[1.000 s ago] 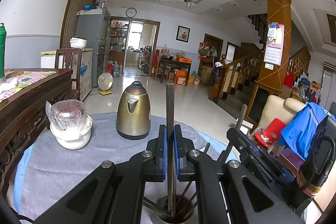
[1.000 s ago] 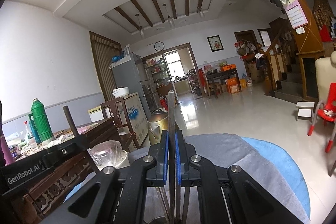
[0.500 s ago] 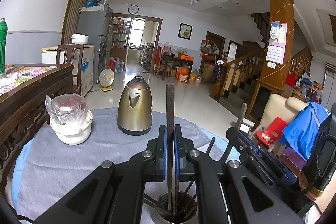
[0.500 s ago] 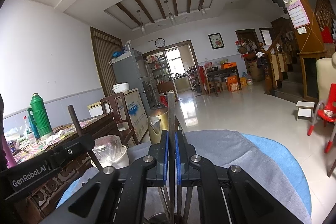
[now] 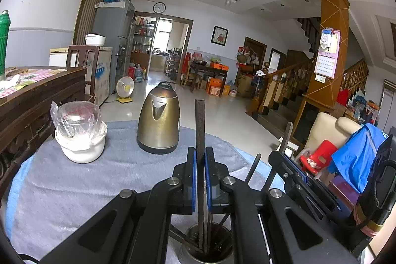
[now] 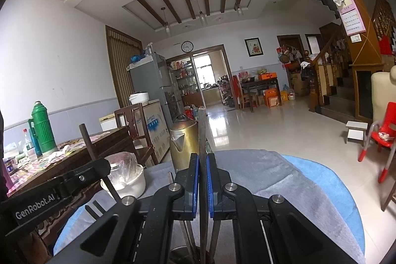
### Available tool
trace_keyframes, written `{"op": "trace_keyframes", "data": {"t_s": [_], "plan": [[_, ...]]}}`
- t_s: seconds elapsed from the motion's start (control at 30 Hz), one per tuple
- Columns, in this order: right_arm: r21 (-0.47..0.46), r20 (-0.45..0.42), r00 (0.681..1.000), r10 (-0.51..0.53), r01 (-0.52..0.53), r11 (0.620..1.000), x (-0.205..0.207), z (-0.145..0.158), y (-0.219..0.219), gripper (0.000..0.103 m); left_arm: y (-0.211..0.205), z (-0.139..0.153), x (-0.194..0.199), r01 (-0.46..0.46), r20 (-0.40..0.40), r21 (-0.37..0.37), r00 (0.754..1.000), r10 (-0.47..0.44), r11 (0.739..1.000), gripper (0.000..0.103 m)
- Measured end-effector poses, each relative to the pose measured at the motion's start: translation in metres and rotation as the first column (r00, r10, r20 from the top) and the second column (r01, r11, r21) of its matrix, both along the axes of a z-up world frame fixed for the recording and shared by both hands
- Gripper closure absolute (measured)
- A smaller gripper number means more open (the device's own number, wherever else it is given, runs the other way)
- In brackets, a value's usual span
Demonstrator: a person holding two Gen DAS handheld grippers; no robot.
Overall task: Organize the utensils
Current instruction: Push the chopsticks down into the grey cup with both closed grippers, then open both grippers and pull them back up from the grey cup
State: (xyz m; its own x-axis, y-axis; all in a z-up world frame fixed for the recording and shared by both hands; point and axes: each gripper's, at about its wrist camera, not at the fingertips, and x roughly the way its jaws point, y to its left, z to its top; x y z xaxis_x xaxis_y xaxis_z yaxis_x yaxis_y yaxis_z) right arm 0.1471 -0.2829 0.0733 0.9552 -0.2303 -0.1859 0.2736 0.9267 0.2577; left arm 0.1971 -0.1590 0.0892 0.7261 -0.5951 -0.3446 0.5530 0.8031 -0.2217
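My left gripper is shut on a dark flat utensil handle that stands upright, its lower end inside a round metal holder with several other utensils. My right gripper is shut on a grey utensil handle, also upright, reaching down into the same holder. The right gripper shows in the left wrist view, close on the right. The left gripper shows in the right wrist view, at the left with its handle.
The holder stands on a round table with a grey cloth over blue. A brass kettle and a white pot wrapped in plastic stand at the far side. A wooden sideboard is left, chairs right.
Both grippers have lowered with their utensils, so more of the table and holder shows. Both stay shut on their handles.
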Motion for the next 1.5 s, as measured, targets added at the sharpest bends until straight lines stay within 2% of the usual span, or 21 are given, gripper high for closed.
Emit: {"op": "trace_keyframes", "data": {"t_s": [0.4,0.83,1.1,1.43,1.5], "plan": [[0.023,-0.035,0.999,0.027,-0.026,0.999,-0.005,-0.016,0.004,0.096,-0.002,-0.017,-0.001,0.017,-0.042,0.036,0.999,-0.015,0.999,0.096],[0.035,-0.057,0.996,0.075,-0.073,0.997,-0.017,-0.024,0.007,0.096,0.002,-0.014,-0.021,0.059,-0.019,0.057,0.998,-0.058,0.997,0.096],[0.054,-0.067,0.993,0.099,-0.095,0.994,-0.021,-0.030,0.008,0.096,0.013,-0.018,-0.030,0.058,-0.050,0.077,0.997,-0.054,0.995,0.096],[0.041,-0.057,0.988,0.140,-0.138,0.990,-0.024,-0.030,0.021,0.095,0.037,-0.021,-0.053,0.004,-0.043,0.173,0.999,0.004,0.985,0.095],[0.039,-0.056,0.987,0.147,-0.145,0.989,-0.024,-0.030,0.024,0.095,0.043,-0.026,-0.055,-0.005,-0.062,0.190,0.998,0.017,0.982,0.091]]}}
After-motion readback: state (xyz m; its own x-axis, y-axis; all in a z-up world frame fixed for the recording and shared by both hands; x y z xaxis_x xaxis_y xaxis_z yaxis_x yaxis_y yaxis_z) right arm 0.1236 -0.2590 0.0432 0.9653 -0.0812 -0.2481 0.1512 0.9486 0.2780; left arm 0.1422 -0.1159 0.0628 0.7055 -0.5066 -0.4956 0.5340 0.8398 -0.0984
